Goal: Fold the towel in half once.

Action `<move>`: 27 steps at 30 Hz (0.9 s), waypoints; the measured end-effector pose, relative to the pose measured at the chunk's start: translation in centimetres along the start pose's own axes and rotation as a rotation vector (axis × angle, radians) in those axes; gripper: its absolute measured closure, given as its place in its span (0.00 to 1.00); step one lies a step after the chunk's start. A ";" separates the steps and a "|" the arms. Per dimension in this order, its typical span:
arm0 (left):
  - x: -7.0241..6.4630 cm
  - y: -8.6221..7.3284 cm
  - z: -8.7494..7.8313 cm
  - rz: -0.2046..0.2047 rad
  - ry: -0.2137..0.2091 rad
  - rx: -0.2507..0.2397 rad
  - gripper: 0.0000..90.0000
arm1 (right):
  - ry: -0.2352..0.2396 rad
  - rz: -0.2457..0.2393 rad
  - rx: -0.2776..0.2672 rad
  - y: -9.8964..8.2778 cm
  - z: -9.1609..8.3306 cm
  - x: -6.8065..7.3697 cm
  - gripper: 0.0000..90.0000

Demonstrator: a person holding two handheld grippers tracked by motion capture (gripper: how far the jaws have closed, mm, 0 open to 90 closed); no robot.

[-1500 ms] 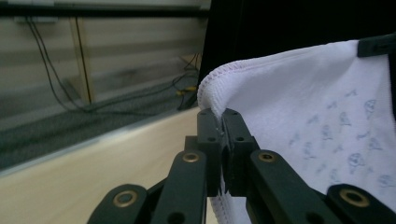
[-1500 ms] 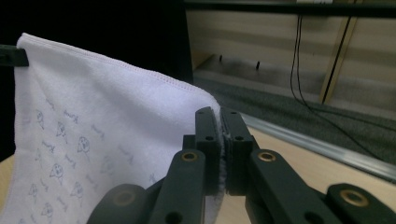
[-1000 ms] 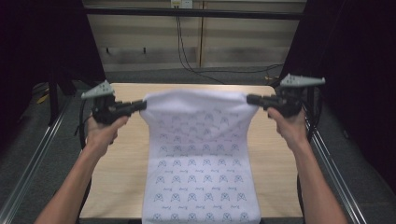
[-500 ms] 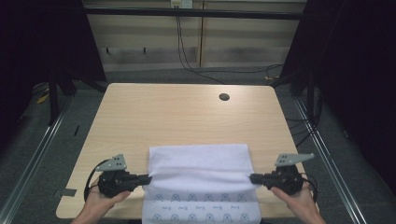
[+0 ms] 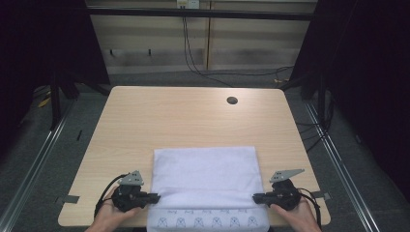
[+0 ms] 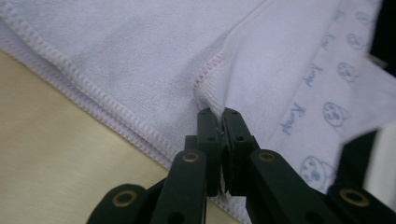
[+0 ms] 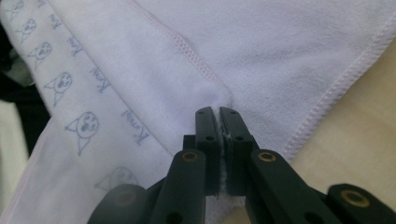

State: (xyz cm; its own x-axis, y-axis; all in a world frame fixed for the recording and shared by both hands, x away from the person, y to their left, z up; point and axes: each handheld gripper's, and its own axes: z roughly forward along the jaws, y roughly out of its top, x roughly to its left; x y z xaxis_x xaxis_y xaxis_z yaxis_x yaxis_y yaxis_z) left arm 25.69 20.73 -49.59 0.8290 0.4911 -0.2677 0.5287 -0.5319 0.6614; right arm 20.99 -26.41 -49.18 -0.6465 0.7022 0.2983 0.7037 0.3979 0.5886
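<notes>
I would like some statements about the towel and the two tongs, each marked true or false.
1. The left tongs are shut on the towel. True.
2. The right tongs are open and apart from the towel. False: they are shut on its edge.
3. The towel is folded over itself on the table. True.
4. The printed side faces up across the whole towel. False: the top layer is plain; the print shows in a strip at the near edge.
5. The hole in the table is under the towel. False: it lies bare, far from it.

A wooden table [image 5: 159, 121] with a round hole [image 5: 232, 100]; cables [image 5: 193, 58] behind.
</notes>
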 end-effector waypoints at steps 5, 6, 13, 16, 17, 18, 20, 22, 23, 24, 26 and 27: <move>4.5 2.8 1.3 -0.061 0.076 -0.041 0.97 | -0.053 -0.007 -0.024 2.7 1.5 -2.1 0.97; 5.5 3.4 1.6 -0.073 0.084 -0.047 0.97 | -0.066 -0.006 -0.023 3.4 1.8 -2.6 0.97; 10.3 6.9 3.5 -0.122 0.182 -0.097 0.97 | -0.144 0.030 -0.055 8.5 4.2 -7.4 0.97; 12.0 7.9 4.3 -0.179 0.216 -0.134 0.97 | -0.188 0.055 -0.061 10.7 5.3 -9.1 0.97; 12.5 8.3 4.4 -0.176 0.231 -0.133 0.97 | -0.210 0.060 -0.066 11.4 5.7 -9.6 0.97; 13.1 8.7 4.6 -0.183 0.244 -0.134 0.97 | -0.212 0.068 -0.080 11.9 6.1 -10.1 0.97; 13.9 9.2 4.9 -0.190 0.255 -0.147 0.97 | -0.220 0.101 -0.101 12.8 6.6 -11.2 0.97; 14.5 9.6 5.2 -0.211 0.265 -0.156 0.97 | -0.195 0.173 -0.130 13.4 6.9 -12.3 0.97; 14.7 9.7 5.2 -0.200 0.268 -0.152 0.97 | -0.194 0.182 -0.129 13.6 7.0 -12.6 0.97; 14.8 9.9 5.0 -0.188 0.269 -0.143 0.97 | -0.199 0.177 -0.124 13.9 7.0 -12.6 0.97; 14.7 10.1 4.7 -0.186 0.263 -0.164 0.97 | -0.207 0.164 -0.126 14.3 6.7 -12.6 0.97; 14.6 10.3 4.2 -0.185 0.257 -0.184 0.97 | -0.199 0.160 -0.143 14.4 6.4 -12.7 0.97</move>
State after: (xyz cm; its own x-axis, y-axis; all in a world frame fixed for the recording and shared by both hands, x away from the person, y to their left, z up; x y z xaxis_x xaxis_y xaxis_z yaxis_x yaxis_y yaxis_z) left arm 43.99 19.56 -49.65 0.6370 0.7371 -0.2257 0.6046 -0.2960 0.7395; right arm 41.22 -25.77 -49.31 -0.4503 0.8567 0.2514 0.7342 0.1950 0.6504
